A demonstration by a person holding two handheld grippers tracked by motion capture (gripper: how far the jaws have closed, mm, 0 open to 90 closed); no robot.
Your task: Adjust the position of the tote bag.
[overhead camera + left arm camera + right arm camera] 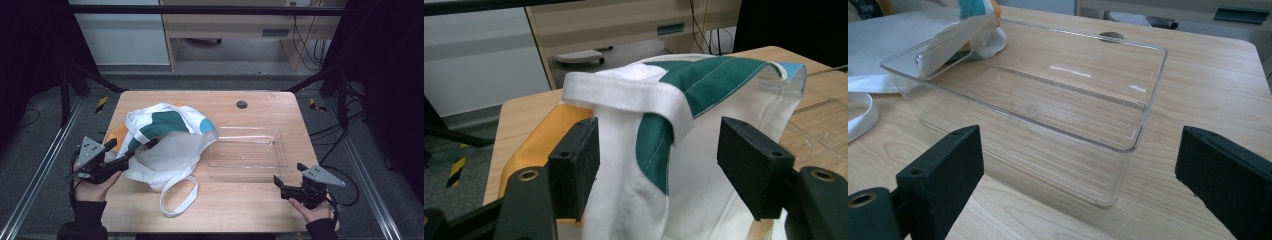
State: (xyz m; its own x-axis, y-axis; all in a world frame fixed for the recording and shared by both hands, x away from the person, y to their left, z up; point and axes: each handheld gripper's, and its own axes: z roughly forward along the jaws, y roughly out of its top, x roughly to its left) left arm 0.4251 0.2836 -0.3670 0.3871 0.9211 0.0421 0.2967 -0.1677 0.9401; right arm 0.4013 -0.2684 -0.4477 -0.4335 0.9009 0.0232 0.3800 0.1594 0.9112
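**Tote bag approached at its rim, clear tray waiting alongside**

At the left of the worktop (pixel 250 210), the left hand-held gripper (pixel 131 156) is seen at the near edge of a fabric tote bag (pixel 170 145), a white bag with green, orange and blue patches. In the left gripper view the jaws stand apart on either side of the bag's upright rim and its white handle strap (pixel 634 95); the cloth lies between the pads (pixel 574 165), but it has not been pinched. A second handle loop (pixel 177 197) is spread loose on the wood towards the person.

Just to the right of the bag, a clear plastic tray (pixel 280 150) rests flat and empty, its left corner touched or overlapped by the bag's edge. Farther right, the right hand-held gripper (pixel 276 184) is held near the tray's near right corner, jaws wide apart and nothing between them; the tray wall (pixel 1048 145) is seen just ahead.

The step in hand is judged to be the taking of the bag's rim. The next move would call for the left jaws to be brought together on the cloth, so the mouth can be lifted open, while the tray is gripped by the right.
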